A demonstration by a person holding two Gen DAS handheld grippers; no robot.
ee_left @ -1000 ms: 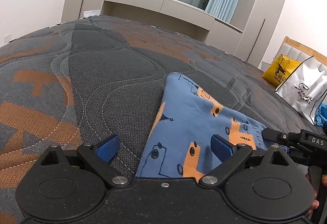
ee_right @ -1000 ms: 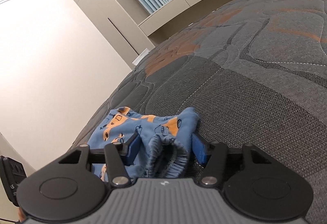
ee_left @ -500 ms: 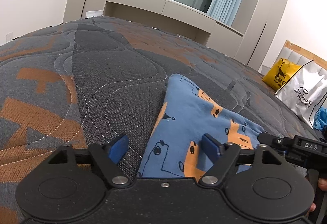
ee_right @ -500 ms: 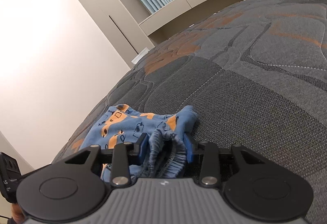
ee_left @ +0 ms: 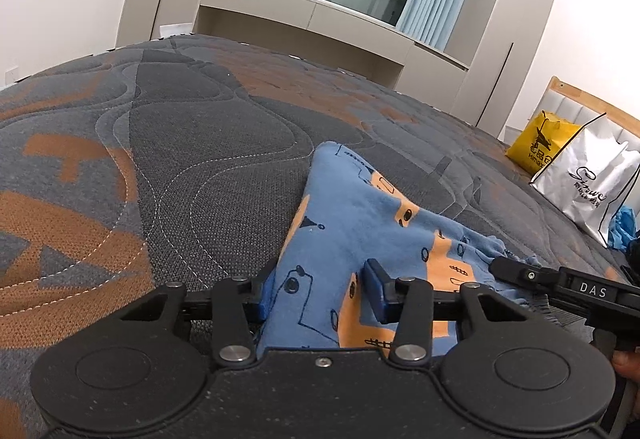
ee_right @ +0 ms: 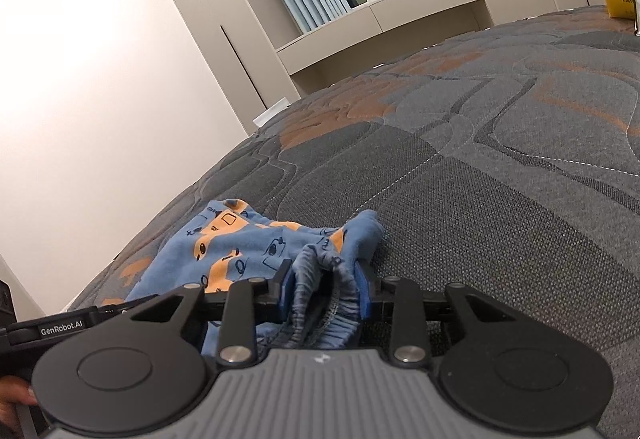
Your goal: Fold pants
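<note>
The blue pants (ee_left: 352, 223) with orange and black prints lie on the grey and orange quilted bed (ee_left: 180, 159). My left gripper (ee_left: 320, 297) has its blue pads closing around the near edge of the pants, with a wide band of cloth between them. My right gripper (ee_right: 324, 289) is shut on the bunched elastic waistband (ee_right: 320, 279); the pants (ee_right: 232, 239) spread away to its left. The right gripper's black body also shows at the right of the left wrist view (ee_left: 560, 285).
A yellow bag (ee_left: 540, 143) and a silver-white bag (ee_left: 592, 179) stand at the bed's far right by a wooden headboard (ee_left: 580, 99). A window bench and cupboards line the far wall. Open bed surface lies to the left and beyond the pants.
Both grippers have narrowed. The left pads moved in from wide open to flank the pants' edge. The right pads closed onto the waistband.
</note>
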